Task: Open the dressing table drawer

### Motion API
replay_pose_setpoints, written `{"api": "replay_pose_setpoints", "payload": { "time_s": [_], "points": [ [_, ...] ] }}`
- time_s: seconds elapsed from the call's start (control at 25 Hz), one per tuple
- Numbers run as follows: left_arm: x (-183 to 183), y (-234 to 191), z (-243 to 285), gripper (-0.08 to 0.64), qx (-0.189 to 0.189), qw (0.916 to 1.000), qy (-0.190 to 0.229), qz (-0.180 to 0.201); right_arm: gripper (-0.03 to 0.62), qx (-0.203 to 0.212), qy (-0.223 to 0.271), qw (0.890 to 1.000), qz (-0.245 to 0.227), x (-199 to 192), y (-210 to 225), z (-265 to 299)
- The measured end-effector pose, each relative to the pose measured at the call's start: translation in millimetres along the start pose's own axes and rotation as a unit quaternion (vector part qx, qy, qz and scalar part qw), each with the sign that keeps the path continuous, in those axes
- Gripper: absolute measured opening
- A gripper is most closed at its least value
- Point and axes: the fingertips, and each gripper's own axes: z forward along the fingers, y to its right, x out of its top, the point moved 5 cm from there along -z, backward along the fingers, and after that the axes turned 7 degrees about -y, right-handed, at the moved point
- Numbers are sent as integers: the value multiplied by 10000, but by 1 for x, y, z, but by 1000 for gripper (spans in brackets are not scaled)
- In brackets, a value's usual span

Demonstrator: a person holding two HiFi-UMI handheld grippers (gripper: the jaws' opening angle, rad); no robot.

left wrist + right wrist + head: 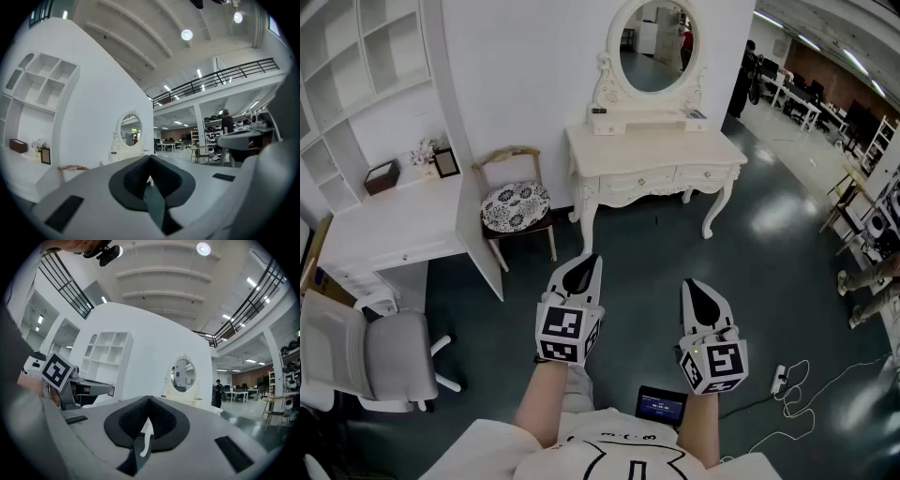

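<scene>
Left gripper (pixel 581 272) and right gripper (pixel 703 295), jaws clenched on nothing, well short of the dressing table (pixel 609 155); drawer (pixel 642 180) not yet opened.

- I can't read a single word or number in any of my views.
- The shirt (pixel 581 448) under the head camera has a short row of small dark characters on the chest, too small for me to make out.
- The small screen (pixel 661 406) low down shows bluish lit lines that I can't read.
- The marker cube (pixel 565 335) on the left gripper (pixel 583 265) and the cube (pixel 715 364) on the right gripper (pixel 699 289) carry only black-and-white square patterns.
</scene>
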Motion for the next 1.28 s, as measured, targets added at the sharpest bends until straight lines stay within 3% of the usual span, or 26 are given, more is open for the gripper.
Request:
{"api": "replay_pose_setpoints", "payload": {
  "time_s": [0.24,0.48,1.0,1.28],
  "points": [
    [-4,18,-30,12,58,9999,67,-110,15,88,-4,9999,-74,2,-8,-29],
    [-6,8,-17,13,72,10000,31,-31,15,-66,81,9999,117,1,8,-18],
    [14,-56,101,12,72,9999,17,71,15,-293,-28,9995,137,0,69,97],
    [20,-96,173,12,53,10000,-28,-52,15,-423,-122,9989,140,-3,107,168]
  ]
}}
